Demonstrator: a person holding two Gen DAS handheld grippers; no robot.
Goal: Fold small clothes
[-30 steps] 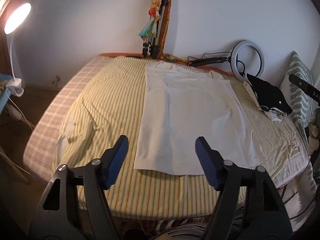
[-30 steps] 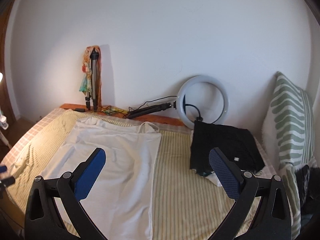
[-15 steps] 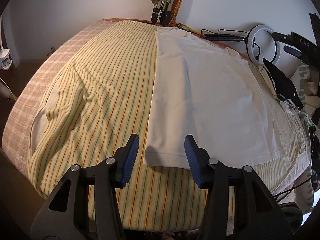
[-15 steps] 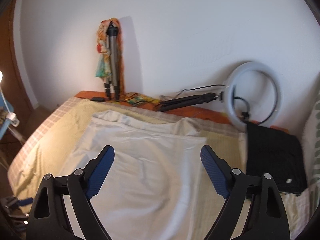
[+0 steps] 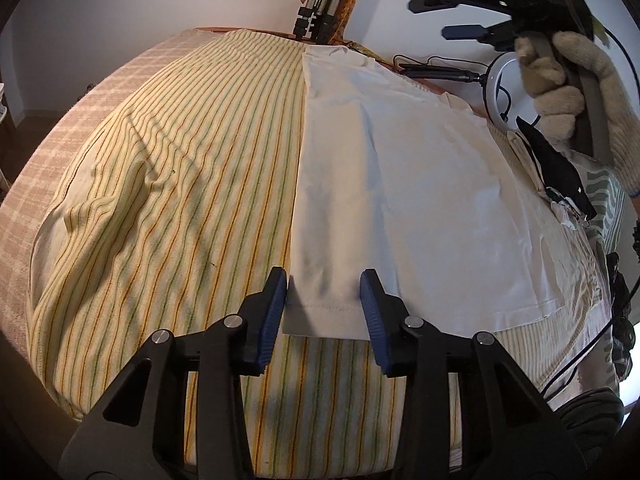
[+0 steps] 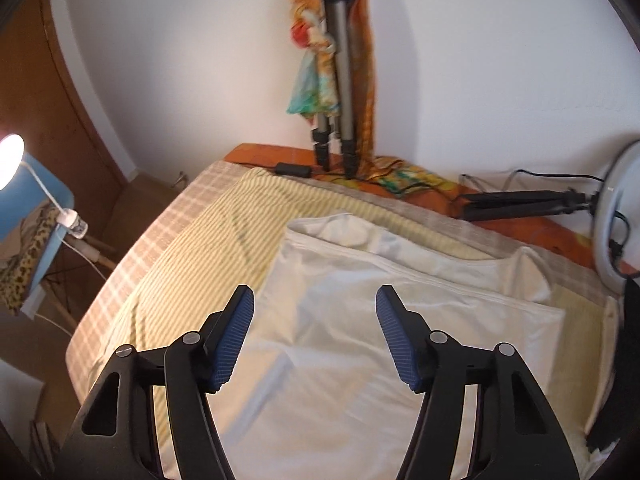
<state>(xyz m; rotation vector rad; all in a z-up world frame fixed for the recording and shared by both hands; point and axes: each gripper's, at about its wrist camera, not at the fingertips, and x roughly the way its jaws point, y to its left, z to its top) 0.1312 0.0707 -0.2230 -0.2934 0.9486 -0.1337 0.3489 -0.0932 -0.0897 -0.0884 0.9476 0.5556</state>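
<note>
My left gripper (image 5: 324,304) sits low over the near left corner of the white tank top (image 5: 400,184). Its jaws have just been closing and now stand partly open, with the hemmed corner between the blue pads, but the pads do not press the cloth yet, so I hold nothing there.

The top lies flat on the striped bedsheet (image 5: 180,168), slightly right of the bed's middle, hem toward me and straps toward the far wall. I judge it light, thin and limp: it will sag and drag rather than keep a shape, and a single layer could slip free. The stitched hem at the corner looks the firmest place to pinch, and the strap seam the best at the far end.

It is plain off-white, mostly smooth, with a faint crease running up its length and a line of stitching along the hem.

My right gripper (image 6: 316,336), held in a knitted glove (image 5: 580,92), hangs above the far part of the top near the straps. Its jaws have just been narrowing too, yet remain well apart and empty.
</note>
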